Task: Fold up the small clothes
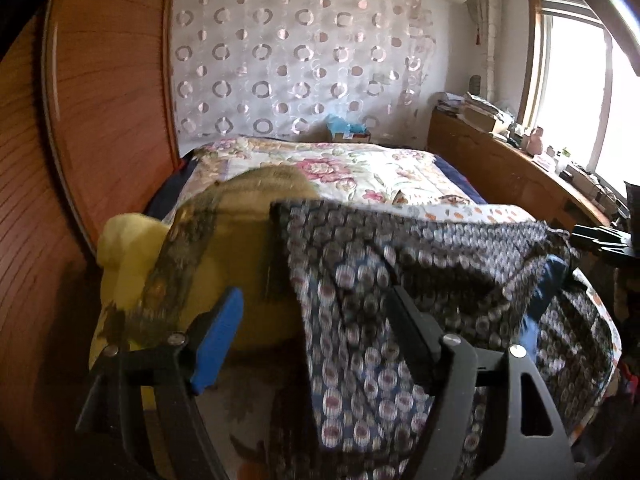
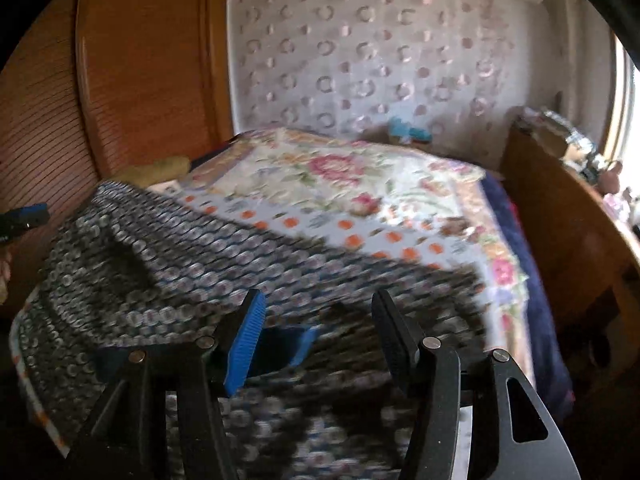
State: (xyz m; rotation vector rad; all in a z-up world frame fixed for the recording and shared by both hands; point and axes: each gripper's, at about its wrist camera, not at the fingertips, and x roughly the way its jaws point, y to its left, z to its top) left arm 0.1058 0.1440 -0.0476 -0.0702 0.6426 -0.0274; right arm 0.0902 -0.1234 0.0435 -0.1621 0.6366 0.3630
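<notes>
— Floral quilt on the bed (image 1: 360, 168) takes up most of both views, with a wooden wardrobe (image 1: 112, 120) to its left and a circle-patterned curtain (image 1: 288, 60) behind.

— And the garment?

— Dark patterned cloth (image 1: 400, 264) lies bunched at the near edge of the bed, right in front of both tongs. Beside it on the left sits a yellow cloth (image 1: 248, 248) with a lacy strip.

— Are the tongs holding anything?

— No. The left tongs (image 1: 316, 344) stand wide, the patterned cloth showing between the jaws but the pads not pressing on it. The right tongs (image 2: 320, 336) stand about half open over the same cloth, also gripping nothing. In the left view the right tongs' tip shows at the far right edge, near the cloth's corner.

— Which step, then?

— I'd say a fold has been laid down, or the cloth dropped for a fresh grip; it looks rumpled, not squared.

— Next?

— Probably each pair needs to find a clean edge or corner, pinch a single layer, and draw it flat before folding across. The blur makes edges hard to pick out.
</notes>
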